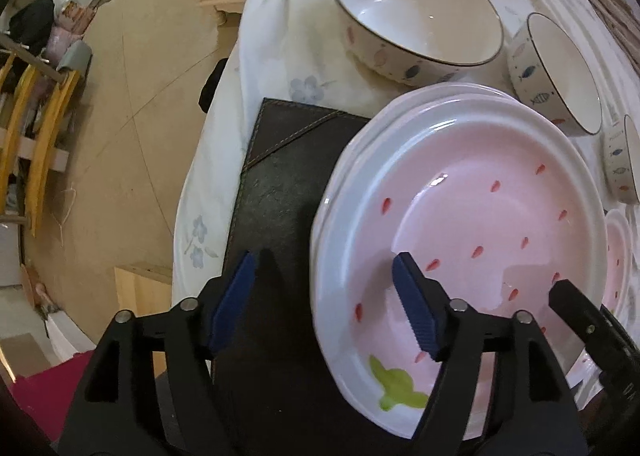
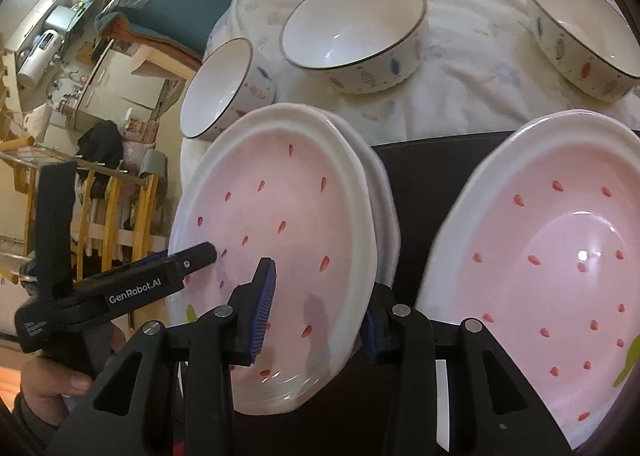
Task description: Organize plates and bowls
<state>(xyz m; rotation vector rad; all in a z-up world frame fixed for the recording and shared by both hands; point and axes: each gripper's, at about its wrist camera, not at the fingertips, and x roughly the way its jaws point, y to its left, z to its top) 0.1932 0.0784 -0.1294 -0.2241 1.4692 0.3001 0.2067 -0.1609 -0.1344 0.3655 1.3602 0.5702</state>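
A pink strawberry plate (image 1: 472,216) lies on top of a second plate on a dark leather mat (image 1: 280,192); this stack also shows in the right wrist view (image 2: 280,216). My left gripper (image 1: 324,304) is open, its jaws either side of the stack's left rim. My right gripper (image 2: 320,316) is open, its jaws straddling the stack's right rim. Another pink plate (image 2: 560,268) lies to the right. White fish-pattern bowls stand behind: a large bowl (image 1: 416,8), a medium bowl (image 1: 560,72) and a small bowl (image 1: 624,164).
The round table has a white floral cloth (image 1: 280,36). Its edge drops to a tan floor (image 1: 140,96) at left. A yellow wooden rack (image 1: 36,144) and clutter stand beyond. A hand (image 2: 52,388) holds the left gripper's body (image 2: 120,296).
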